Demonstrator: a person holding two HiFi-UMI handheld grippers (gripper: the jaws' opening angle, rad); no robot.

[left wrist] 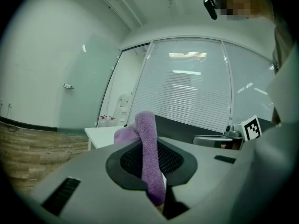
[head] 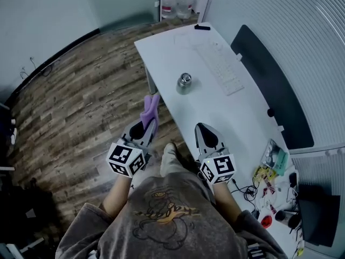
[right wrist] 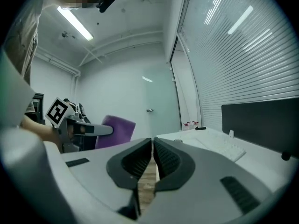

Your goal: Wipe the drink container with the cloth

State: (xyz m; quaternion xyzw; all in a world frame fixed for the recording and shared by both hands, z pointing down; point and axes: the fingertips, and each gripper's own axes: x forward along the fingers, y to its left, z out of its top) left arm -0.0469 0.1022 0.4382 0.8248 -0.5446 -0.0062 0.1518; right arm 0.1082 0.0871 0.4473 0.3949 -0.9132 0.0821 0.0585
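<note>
A small steel drink container point(head: 185, 82) stands on the white table point(head: 161, 53), ahead of both grippers. My left gripper point(head: 147, 125) is shut on a purple cloth point(head: 150, 108), which sticks up out of its jaws over the wooden floor, short of the table's near edge. In the left gripper view the cloth point(left wrist: 149, 157) runs up between the pads. My right gripper point(head: 201, 127) is shut with nothing in it; its pads point(right wrist: 140, 160) meet in the right gripper view. That view also shows the cloth point(right wrist: 116, 130) and the left gripper point(right wrist: 87, 129) off to the left.
A white keyboard point(head: 221, 66) lies right of the container, and a small black device point(head: 202, 27) sits at the far end. A dark panel point(head: 269, 85) lines the table's right side. Cables and small items point(head: 269, 185) clutter the near right. Water bottles point(head: 178, 1) stand beyond the table.
</note>
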